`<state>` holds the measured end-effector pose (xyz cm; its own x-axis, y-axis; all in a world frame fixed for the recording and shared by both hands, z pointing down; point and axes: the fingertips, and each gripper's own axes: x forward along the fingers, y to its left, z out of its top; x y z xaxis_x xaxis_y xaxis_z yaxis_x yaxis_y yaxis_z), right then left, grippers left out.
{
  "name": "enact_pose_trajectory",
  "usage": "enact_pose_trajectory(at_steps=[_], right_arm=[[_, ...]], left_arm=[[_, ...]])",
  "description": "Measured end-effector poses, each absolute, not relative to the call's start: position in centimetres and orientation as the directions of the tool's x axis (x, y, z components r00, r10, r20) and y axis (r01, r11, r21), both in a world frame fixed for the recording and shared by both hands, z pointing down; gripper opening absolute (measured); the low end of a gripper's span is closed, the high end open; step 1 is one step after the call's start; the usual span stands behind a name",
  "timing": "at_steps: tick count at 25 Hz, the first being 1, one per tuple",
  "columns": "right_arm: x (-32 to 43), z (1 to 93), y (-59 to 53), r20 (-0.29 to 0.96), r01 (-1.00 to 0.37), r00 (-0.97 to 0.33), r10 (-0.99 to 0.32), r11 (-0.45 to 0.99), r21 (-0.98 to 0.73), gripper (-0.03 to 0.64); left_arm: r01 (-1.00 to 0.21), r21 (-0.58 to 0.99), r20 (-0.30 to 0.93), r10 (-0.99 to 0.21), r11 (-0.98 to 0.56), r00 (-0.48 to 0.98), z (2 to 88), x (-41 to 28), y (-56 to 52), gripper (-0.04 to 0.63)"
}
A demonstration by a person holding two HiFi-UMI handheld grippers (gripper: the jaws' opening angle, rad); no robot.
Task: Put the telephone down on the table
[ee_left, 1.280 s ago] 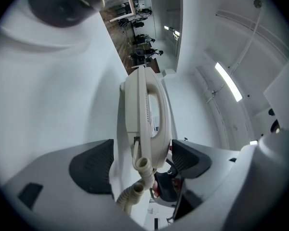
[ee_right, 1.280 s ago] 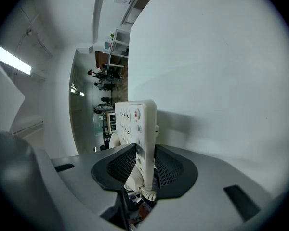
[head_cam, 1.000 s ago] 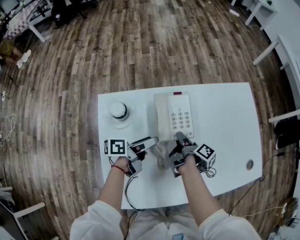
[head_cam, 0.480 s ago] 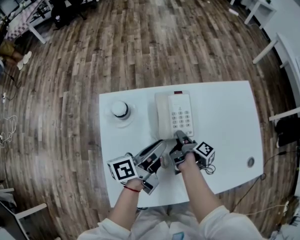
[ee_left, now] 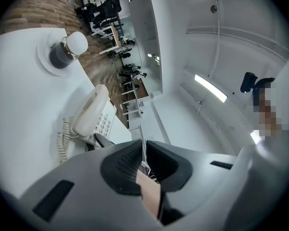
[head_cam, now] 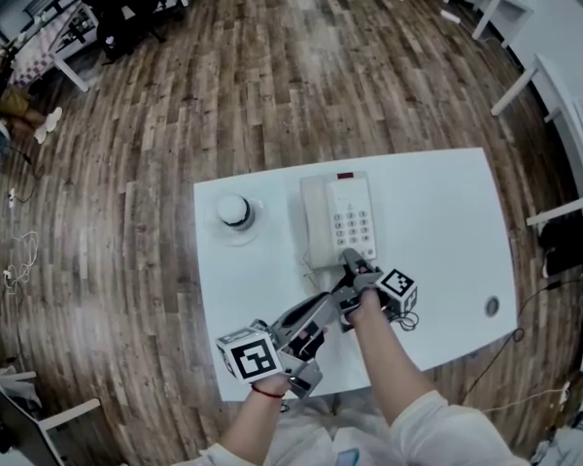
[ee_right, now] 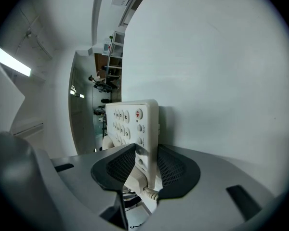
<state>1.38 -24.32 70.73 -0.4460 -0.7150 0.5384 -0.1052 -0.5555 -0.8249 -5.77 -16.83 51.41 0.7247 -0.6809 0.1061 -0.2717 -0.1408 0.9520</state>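
Note:
A cream telephone [head_cam: 338, 216] lies flat on the white table [head_cam: 437, 221], handset in its cradle on the left and keypad on the right. My right gripper [head_cam: 351, 262] is shut on the base's near edge; in the right gripper view the pads [ee_right: 171, 165] clamp the telephone [ee_right: 135, 124] below the keypad. My left gripper [head_cam: 323, 307] hangs above the table's near part, to the left of the right one. Its jaws have just been closing and now stand shut with nothing between them. From the left gripper [ee_left: 142, 153] view, the telephone [ee_left: 89, 117] and its coiled cord [ee_left: 63, 138] lie ahead.
A round white-topped object on a small dish [head_cam: 234, 212] stands left of the telephone. A small round fitting [head_cam: 492, 306] sits in the table's right near part. Wooden floor surrounds the table, with desks and chairs [head_cam: 126, 8] far off.
The left gripper has lifted off the table near the telephone's near left corner and drawn back towards me. Its jaws went from wide open to shut. The right gripper stayed put.

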Motion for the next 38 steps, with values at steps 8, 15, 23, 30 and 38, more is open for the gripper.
enact_pose_trajectory(at_steps=[8,15,23,30,38], right_arm=[[1.3,71.4,-24.0,0.56,-0.105,-0.442,-0.701,-0.58,-0.808,0.144],[1.4,71.5,-23.6,0.572,-0.117,-0.429,-0.699,-0.585,-0.803,0.144],[1.4,71.5,-23.8,0.577,-0.111,-0.419,-0.701,-0.591,-0.799,0.144],[1.4,71.4,-23.3,0.583,-0.122,-0.422,-0.695,-0.593,-0.796,0.135],[2.0,70.6,-22.4,0.583,-0.152,-0.433,-0.687,-0.582,-0.799,0.1]], left_arm=[[-0.239,0.965,0.095,-0.708,-0.107,0.699,50.9,-5.6,-17.0,0.017],[-0.215,0.973,0.092,-0.712,-0.085,0.696,50.9,-5.5,-15.9,0.017],[-0.21,0.975,0.091,-0.718,-0.079,0.691,50.8,-5.7,-15.6,0.017],[-0.219,0.973,0.104,-0.722,-0.068,0.684,51.4,-6.1,-15.5,0.017],[-0.214,0.975,0.105,-0.718,-0.062,0.688,51.4,-5.3,-15.3,0.017]])
